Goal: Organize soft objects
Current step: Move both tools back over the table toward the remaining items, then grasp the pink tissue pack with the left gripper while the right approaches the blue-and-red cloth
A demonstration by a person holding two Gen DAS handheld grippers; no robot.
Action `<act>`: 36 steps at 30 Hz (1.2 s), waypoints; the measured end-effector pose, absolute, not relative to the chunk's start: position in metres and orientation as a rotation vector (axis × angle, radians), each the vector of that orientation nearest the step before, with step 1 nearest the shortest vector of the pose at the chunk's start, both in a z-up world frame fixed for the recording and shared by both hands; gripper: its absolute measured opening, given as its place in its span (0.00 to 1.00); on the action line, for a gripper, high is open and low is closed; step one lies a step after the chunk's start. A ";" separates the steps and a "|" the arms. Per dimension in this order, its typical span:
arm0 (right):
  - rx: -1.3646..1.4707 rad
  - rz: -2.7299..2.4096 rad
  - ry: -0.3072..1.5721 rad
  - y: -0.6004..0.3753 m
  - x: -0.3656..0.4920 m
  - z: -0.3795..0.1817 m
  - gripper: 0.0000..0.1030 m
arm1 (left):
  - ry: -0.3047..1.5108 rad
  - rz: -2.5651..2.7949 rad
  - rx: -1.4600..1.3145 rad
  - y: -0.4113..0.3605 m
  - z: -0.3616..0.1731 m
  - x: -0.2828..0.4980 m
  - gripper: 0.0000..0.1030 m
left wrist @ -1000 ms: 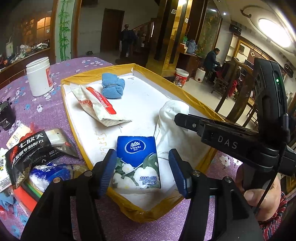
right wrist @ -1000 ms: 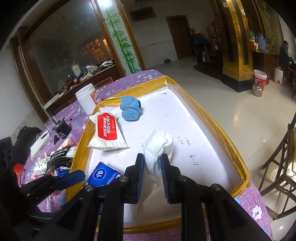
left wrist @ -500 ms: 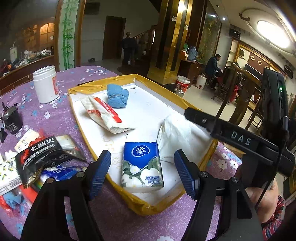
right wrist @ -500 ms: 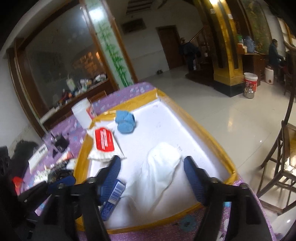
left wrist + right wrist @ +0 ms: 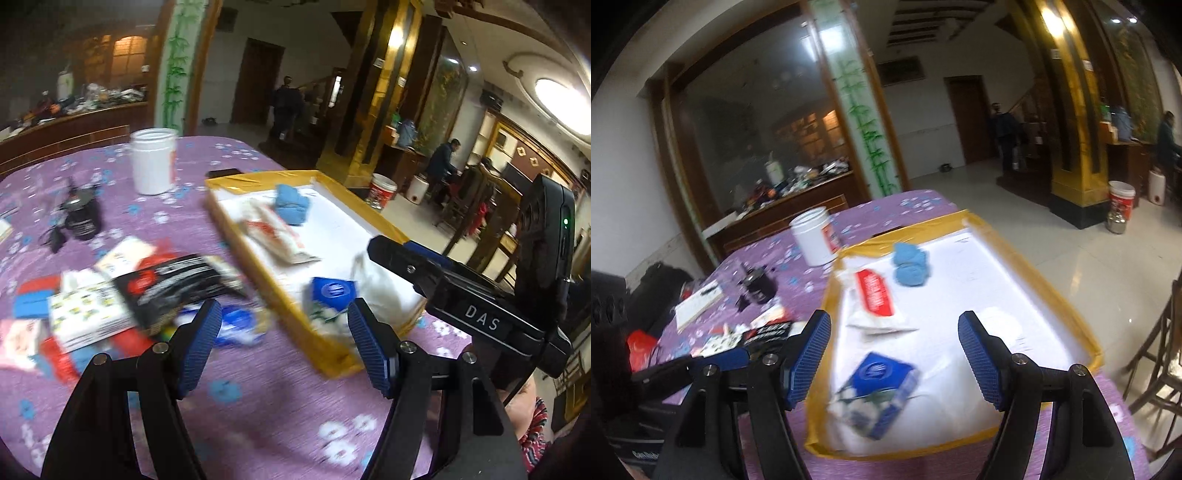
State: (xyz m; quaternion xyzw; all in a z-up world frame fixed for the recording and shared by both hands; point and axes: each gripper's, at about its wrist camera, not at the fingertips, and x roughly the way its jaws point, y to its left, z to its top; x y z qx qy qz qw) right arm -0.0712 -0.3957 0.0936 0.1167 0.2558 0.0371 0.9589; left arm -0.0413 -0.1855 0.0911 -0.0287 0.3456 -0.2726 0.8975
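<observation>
A yellow-rimmed white tray point(image 5: 1027, 254) lies on the purple table. In it are a blue tissue pack point(image 5: 875, 391), a white cloth point(image 5: 960, 391), a red-and-white wipes pack point(image 5: 873, 299) and a blue cloth point(image 5: 910, 264). My right gripper point(image 5: 894, 360) is open and empty above the tray's near end. My left gripper point(image 5: 284, 343) is open and empty, over the table at the tray's near left corner. The tray point(image 5: 284, 295), tissue pack point(image 5: 332, 295), white cloth point(image 5: 384, 284), wipes pack point(image 5: 273, 232) and blue cloth point(image 5: 291, 203) show in the left wrist view too.
Left of the tray lie a black packet point(image 5: 173, 284), a blue-and-white packet point(image 5: 236, 325) and several small boxes point(image 5: 85, 314). A white jar point(image 5: 153, 166) and a black device point(image 5: 81, 218) stand farther back. Wooden chairs point(image 5: 1160, 354) stand to the right, off the table.
My right gripper has let go of the white cloth, opened and pulled back and up. My left gripper has pulled back and swung left, away from the tissue pack.
</observation>
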 end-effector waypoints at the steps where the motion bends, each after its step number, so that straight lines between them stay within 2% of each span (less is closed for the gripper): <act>1: 0.231 0.085 0.523 -0.390 -0.070 0.093 0.72 | 0.718 -0.556 -0.069 -0.178 0.090 -0.042 0.68; 11: 0.131 0.235 0.576 -0.330 -0.066 0.088 0.72 | 0.765 -0.371 -0.202 -0.066 0.079 -0.032 0.69; 19: 0.045 0.380 0.614 -0.285 -0.070 0.066 0.73 | 0.898 -0.180 -0.367 0.028 0.052 0.014 0.71; 28: 0.068 0.410 0.649 -0.284 -0.065 0.059 0.78 | 1.039 -0.177 -0.415 0.053 0.020 0.075 0.71; 31: 0.097 0.412 0.664 -0.289 -0.062 0.058 0.78 | 1.074 -0.230 -0.445 0.049 0.012 0.073 0.71; 36: 0.122 0.418 0.681 -0.293 -0.058 0.056 0.78 | 1.092 -0.310 -0.347 0.027 0.015 0.035 0.71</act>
